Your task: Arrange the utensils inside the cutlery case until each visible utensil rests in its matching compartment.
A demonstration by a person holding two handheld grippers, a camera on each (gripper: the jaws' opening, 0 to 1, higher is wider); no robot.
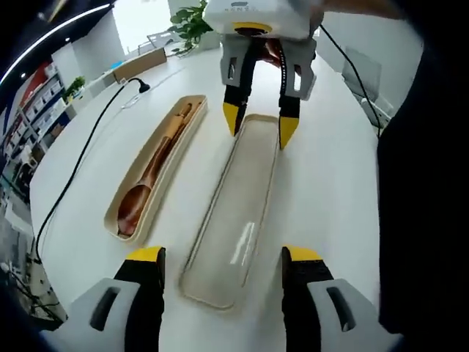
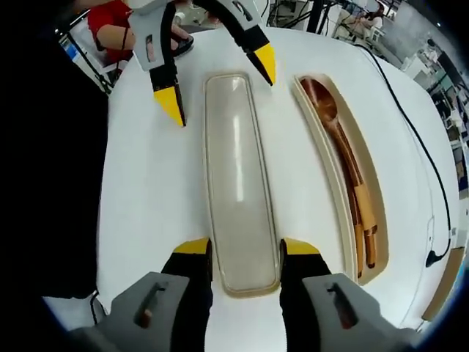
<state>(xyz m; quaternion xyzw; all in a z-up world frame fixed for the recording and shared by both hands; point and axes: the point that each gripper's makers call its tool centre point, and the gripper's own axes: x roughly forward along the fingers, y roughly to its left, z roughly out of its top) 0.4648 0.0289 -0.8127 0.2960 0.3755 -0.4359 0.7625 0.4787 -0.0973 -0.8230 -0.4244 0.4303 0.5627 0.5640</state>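
White table (image 1: pixel 330 169): it carried the case, the lid and a black cable (image 1: pixel 80 161) on its left side
Cutlery case (image 1: pixel 157 167): left of the lid in the left gripper view, apart from it, open on top
Wooden spoon (image 1: pixel 143 192): it lay inside the case, next to other wooden utensils I could not tell apart
Lid (image 1: pixel 234 213): flat on the table, between both grippers
Left gripper (image 1: pixel 220 257): jaws wide open at one end of the lid, holding nothing
Right gripper (image 2: pixel 245 248): jaws open on both sides of the lid's other end; contact could not be told
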